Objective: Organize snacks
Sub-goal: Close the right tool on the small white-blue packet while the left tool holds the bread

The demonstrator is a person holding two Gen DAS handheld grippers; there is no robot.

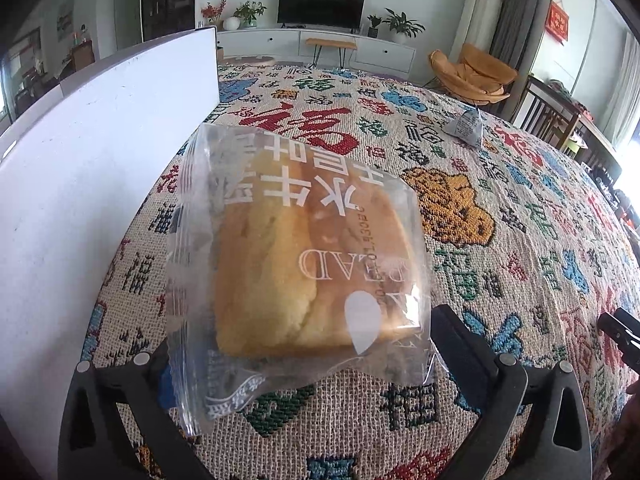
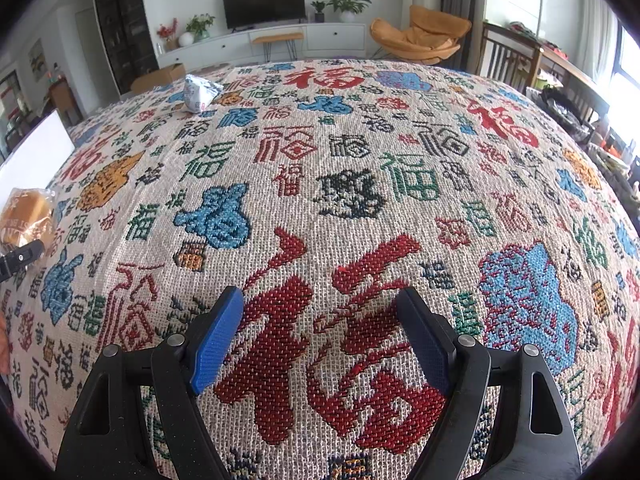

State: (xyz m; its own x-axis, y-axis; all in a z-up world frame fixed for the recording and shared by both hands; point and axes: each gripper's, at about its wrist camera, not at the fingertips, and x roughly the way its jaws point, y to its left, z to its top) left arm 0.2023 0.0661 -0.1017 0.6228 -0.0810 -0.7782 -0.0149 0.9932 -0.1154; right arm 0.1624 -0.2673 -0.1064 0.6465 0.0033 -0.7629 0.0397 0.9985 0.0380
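A woven cloth [image 2: 360,168] patterned w/ red, blue, green & orange characters covers the whole work surface. Behind it a living room is seen: dark TV [image 1: 322,3] on a white low cabinet, potted plants, an orange lounge chair [image 1: 472,74] at right. A white box wall [image 1: 92,152] stands just left of the bread packet [image 1: 296,264], which lies flat on the cloth in a clear wrapper, between the left gripper [image 1: 298,344] jaws; these are spread wide, pads not pressing on it. The left finger is partly hidden behind the wrapper's edge. The right gripper [image 2: 320,336] is held open over bare cloth, nothing between its blue pads. A small silver-grey packet [image 2: 200,92] sits far back on the cloth; its print can't be read.
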